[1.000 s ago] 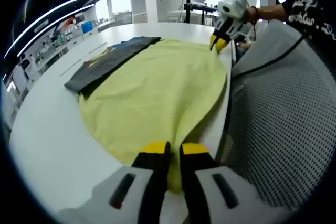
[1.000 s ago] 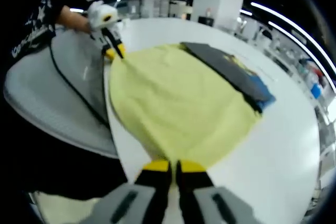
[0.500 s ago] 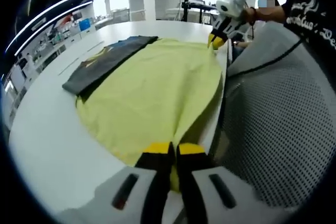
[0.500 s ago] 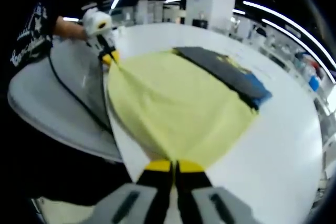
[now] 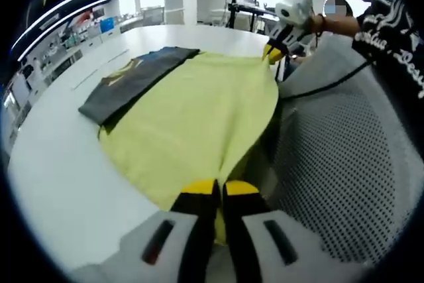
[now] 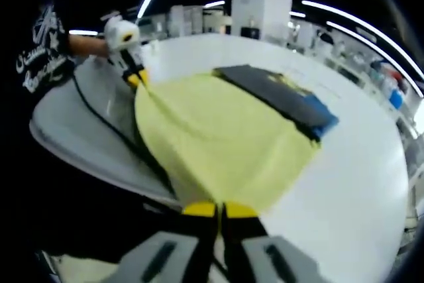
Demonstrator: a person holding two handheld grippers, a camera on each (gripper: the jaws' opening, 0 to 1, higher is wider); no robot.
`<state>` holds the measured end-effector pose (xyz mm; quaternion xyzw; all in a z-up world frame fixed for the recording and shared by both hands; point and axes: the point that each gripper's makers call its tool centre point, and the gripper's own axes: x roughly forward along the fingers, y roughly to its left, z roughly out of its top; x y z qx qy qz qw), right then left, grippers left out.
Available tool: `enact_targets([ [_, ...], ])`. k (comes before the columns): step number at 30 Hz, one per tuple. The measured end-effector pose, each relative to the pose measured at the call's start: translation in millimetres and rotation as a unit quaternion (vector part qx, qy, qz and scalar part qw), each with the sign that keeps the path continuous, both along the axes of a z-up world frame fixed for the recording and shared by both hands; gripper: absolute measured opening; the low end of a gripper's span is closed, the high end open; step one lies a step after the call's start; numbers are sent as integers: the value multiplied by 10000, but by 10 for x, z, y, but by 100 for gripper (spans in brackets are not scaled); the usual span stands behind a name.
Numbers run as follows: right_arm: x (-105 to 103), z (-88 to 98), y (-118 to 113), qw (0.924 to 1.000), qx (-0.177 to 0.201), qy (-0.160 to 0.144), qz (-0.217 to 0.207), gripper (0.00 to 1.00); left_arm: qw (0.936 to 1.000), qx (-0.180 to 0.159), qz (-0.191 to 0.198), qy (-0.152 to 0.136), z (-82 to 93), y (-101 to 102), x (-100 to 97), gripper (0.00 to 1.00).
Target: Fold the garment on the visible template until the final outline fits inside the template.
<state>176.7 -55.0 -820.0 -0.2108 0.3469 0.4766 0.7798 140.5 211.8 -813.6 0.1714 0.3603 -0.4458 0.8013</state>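
White worktop [image 5: 59,164] carries a yellow garment [image 5: 192,117] spread beside a dark template [image 5: 129,81]. Left hand-held gripper [image 5: 217,189] and right hand-held gripper [image 6: 213,210] each pinch its near edge.

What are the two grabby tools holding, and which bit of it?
Both hold the yellow garment. The left tool pinches one corner of its near edge, and the right tool pinches the other corner, stretching that edge over the table edge.

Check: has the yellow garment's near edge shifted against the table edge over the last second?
Yes. The yellow garment, pinched by both grippers, has come off the white table, out past its near edge.
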Motion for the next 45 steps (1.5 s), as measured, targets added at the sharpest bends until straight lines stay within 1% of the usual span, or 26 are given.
enact_targets([
  [6, -92, 70, -8, 10000, -3, 47, -8, 0, 9999, -124, -1, -4, 115, -8, -120, 0],
  [13, -185, 179, -30, 10000, 58, 80, 7, 0, 9996, -262, 34, 74, 217, -20, -229, 0],
  [16, -225, 207, -26, 9999, 79, 133, 19, 0, 9996, -272, 16, 88, 250, -30, -284, 0],
  [18, -231, 189, -33, 9999, 56, 151, 49, 0, 9993, -348, 36, 109, 301, -25, -310, 0],
  [20, -248, 213, -36, 9998, 42, 159, 94, 0, 9991, -396, 70, 131, 343, -10, -312, 0],
  [23, -255, 269, -27, 9997, 45, 168, 148, 0, 9994, -348, 69, 60, 395, 8, -276, 0],
  [27, -205, 330, -24, 9996, -76, 50, 257, 0, 9993, -363, 61, -9, 479, -3, -225, 0],
  [28, -184, 367, -12, 9995, -100, -25, 286, 0, 9994, -329, 16, -64, 497, -3, -211, 0],
  [34, -34, 495, -5, 9993, -100, -299, 224, 0, 9993, -310, 30, -192, 586, 2, -118, 0],
  [37, 27, 532, -3, 9989, -118, -409, 211, 0, 9995, -247, 49, -211, 633, 12, -42, 0],
  [43, 192, 621, -10, 9972, -179, -708, 143, 0, 9991, -258, 20, -343, 770, 26, 133, 0],
  [45, 247, 663, -3, 9967, -163, -784, 125, 0, 9989, -273, 88, -375, 815, 36, 211, 0],
])
